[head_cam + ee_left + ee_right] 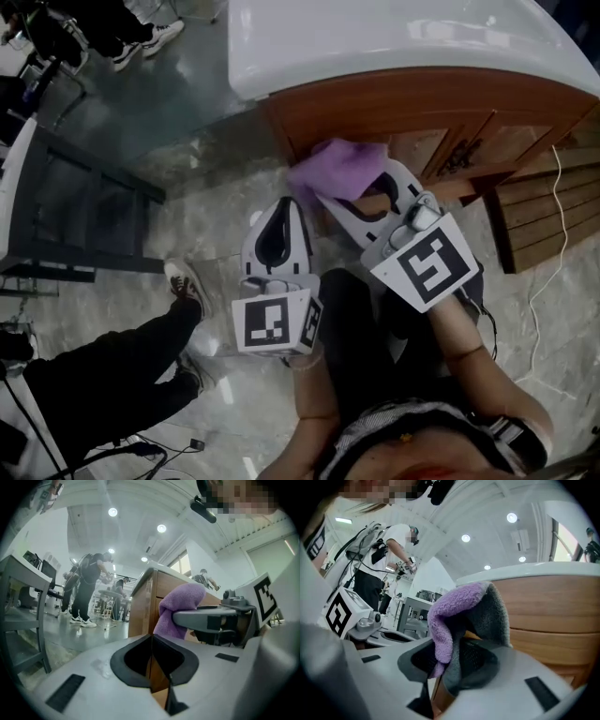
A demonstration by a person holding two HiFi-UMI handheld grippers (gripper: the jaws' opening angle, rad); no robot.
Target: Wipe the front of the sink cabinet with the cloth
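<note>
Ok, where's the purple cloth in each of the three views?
Head view: the cloth is upper centre, in front of the wooden cabinet.
Left gripper view: right of centre, beside the cabinet's corner.
Right gripper view: dead centre, clamped in the right gripper.
Shared landmark: the wooden cabinet under the white counter.

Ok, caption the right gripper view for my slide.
The right gripper grips a folded purple cloth close in front of the wooden sink cabinet.
</note>
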